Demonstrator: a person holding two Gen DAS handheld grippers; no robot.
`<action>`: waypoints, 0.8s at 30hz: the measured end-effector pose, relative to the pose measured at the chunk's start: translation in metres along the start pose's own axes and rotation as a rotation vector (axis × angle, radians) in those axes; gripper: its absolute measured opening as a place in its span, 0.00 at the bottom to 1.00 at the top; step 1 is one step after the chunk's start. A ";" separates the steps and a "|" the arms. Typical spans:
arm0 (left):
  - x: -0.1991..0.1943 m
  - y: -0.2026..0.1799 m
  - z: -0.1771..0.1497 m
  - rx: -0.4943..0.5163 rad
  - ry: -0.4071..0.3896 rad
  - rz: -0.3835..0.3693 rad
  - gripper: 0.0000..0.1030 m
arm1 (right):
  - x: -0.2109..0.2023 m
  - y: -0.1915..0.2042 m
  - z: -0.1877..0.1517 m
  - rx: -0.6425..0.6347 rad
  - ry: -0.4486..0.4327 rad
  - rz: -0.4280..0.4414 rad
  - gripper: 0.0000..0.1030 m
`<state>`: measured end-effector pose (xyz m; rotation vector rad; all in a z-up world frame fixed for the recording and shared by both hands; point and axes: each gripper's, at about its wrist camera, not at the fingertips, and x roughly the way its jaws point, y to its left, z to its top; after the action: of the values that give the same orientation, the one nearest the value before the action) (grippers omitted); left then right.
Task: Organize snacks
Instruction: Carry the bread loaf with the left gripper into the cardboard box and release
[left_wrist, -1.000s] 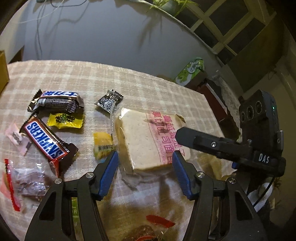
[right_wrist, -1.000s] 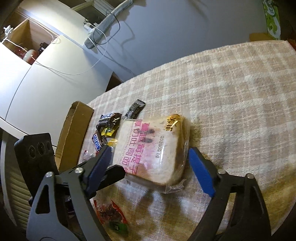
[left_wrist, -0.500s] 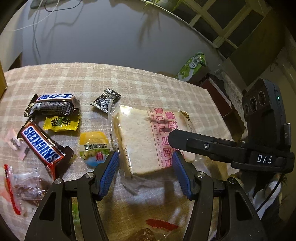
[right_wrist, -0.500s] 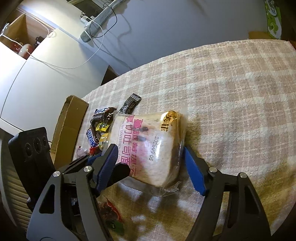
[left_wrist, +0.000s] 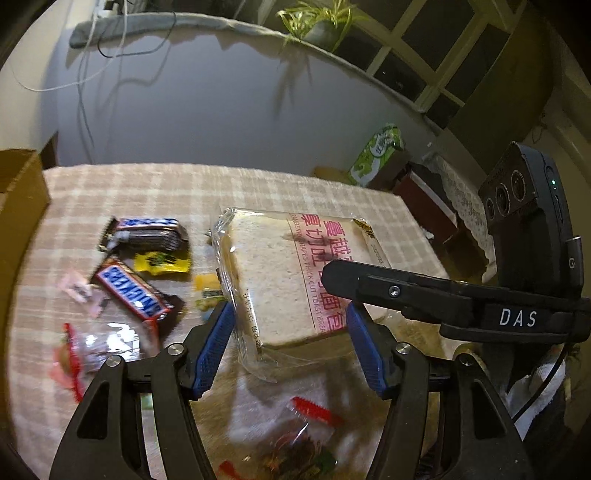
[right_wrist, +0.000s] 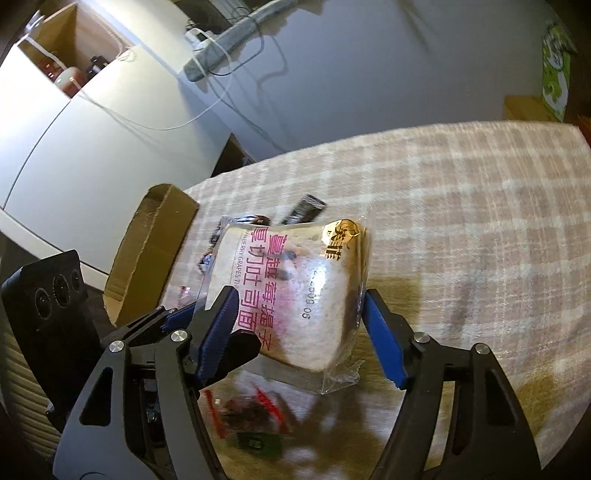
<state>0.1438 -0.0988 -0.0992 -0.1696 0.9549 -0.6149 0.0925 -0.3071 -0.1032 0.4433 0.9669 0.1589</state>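
A clear-wrapped pack of sliced toast bread (left_wrist: 291, 280) with pink print is held between both grippers, tilted up off the checked tablecloth (left_wrist: 155, 188). My left gripper (left_wrist: 291, 332) has its blue pads on the pack's two sides. My right gripper (right_wrist: 299, 325) grips the same pack (right_wrist: 295, 295) from the other end. A Snickers bar (left_wrist: 133, 291), a dark bar (left_wrist: 147, 232), a yellow candy (left_wrist: 162, 262) and small wrapped sweets lie to the left.
An open cardboard box (right_wrist: 147, 251) stands at the table's left edge, also seen in the left wrist view (left_wrist: 18, 199). A clear bag with red trim (left_wrist: 295, 446) lies under the grippers. A green tissue pack (left_wrist: 376, 155) sits beyond the table.
Both grippers have closed onto the bread pack and raised it; it now stands tilted above the cloth. The views moved up and are blurred.
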 end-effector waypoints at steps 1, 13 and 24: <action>-0.005 0.002 0.000 -0.001 -0.009 0.004 0.60 | -0.001 0.006 0.000 -0.010 -0.003 0.001 0.70; -0.069 0.046 -0.010 -0.051 -0.117 0.082 0.60 | 0.012 0.097 0.000 -0.163 0.003 0.025 0.70; -0.125 0.107 -0.026 -0.139 -0.202 0.161 0.60 | 0.054 0.186 -0.003 -0.292 0.040 0.059 0.70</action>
<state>0.1149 0.0620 -0.0678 -0.2707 0.8060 -0.3753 0.1324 -0.1216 -0.0656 0.2008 0.9531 0.3581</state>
